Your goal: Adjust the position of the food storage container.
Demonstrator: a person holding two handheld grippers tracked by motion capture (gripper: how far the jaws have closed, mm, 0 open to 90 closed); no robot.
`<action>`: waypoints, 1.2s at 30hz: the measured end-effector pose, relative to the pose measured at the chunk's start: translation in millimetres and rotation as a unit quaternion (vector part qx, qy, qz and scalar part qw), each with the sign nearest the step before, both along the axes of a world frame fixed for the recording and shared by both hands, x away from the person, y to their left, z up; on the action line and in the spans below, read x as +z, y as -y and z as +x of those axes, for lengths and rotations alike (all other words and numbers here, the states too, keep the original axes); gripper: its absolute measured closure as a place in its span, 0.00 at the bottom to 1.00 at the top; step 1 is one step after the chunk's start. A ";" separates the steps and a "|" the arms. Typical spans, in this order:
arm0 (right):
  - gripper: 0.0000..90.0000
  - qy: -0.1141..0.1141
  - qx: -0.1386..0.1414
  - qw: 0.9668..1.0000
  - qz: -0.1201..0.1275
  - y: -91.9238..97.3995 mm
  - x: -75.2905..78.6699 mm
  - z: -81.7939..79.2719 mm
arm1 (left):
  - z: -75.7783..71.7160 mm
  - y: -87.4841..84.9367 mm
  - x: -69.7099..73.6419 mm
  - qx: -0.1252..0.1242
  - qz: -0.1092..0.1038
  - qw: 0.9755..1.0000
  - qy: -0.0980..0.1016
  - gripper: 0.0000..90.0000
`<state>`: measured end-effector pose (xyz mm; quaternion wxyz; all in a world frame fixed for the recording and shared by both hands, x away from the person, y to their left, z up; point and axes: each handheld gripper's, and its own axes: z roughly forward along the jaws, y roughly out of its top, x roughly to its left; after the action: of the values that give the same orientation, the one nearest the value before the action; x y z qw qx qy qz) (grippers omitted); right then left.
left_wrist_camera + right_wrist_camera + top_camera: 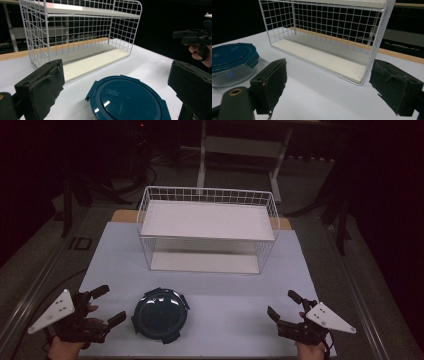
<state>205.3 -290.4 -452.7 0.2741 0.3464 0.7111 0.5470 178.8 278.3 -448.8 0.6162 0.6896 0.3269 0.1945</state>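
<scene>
With both tongs released, the left tongs (109,306), just beside the lidded container (160,314), were best placed to straddle its rim squarely, the right tongs (283,304) well apart

A dark teal lid (160,314) with a glossy sheen tops a clear glass container (230,75), seen just beyond the black, matte jaws of the left gripper (106,308). Farther ahead of both pairs of jaws stands a white wire rack (207,229), its sides a square grid pattern, its two shelves off-white. The table cover (280,270) is pale lavender-white; a light wood edge (122,215) shows behind it. The right gripper (283,306) is likewise black, each carrying a pale grey triangular plate (52,311).
</scene>
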 end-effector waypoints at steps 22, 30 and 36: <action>0.15 -0.007 0.004 1.000 0.001 -2.7 -1.6 1.8 | 4.7 -27.5 -27.6 -0.050 0.092 0.987 -0.119 0.39; 0.15 -0.010 0.004 1.000 0.005 -2.1 -2.2 2.9 | 7.3 -18.6 -44.0 -0.090 0.137 0.974 -0.158 0.69; 0.15 -0.010 0.006 1.000 0.004 -2.6 -2.2 2.7 | 8.4 -6.6 -50.9 -0.095 0.179 0.963 -0.180 0.88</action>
<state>208.0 -287.7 -454.9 0.2623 0.3489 0.7136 0.5480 187.2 284.9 -499.7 0.4294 0.8402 0.3251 0.0629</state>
